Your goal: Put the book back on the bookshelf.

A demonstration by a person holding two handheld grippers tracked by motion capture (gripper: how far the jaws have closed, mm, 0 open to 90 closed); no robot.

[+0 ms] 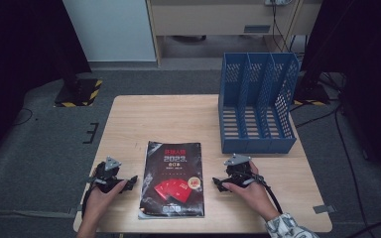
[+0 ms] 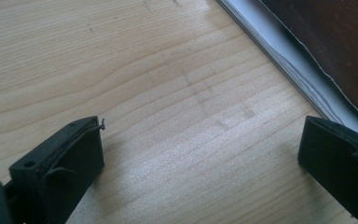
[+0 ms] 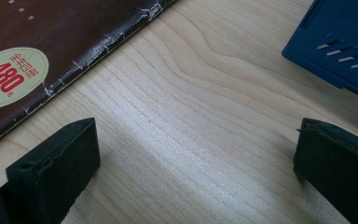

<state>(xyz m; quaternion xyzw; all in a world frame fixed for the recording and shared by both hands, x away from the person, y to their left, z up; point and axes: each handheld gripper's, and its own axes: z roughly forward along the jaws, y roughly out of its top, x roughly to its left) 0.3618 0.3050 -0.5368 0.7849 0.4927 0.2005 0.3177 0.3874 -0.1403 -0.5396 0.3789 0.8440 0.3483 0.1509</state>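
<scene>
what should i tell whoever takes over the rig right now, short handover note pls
Left gripper: open, nothing between the jaws, resting on the table just left of the book.
Right gripper: open, nothing held, on the table just right of the book.
Book: lies flat, cover up, near the front edge between the two grippers; neither gripper touches it.
Blue file rack: stands at the far right of the table, its three slots look empty.
Done: nothing yet, by how things lie.
Left: probably pick up the book and stand it in one of the rack's slots.
</scene>
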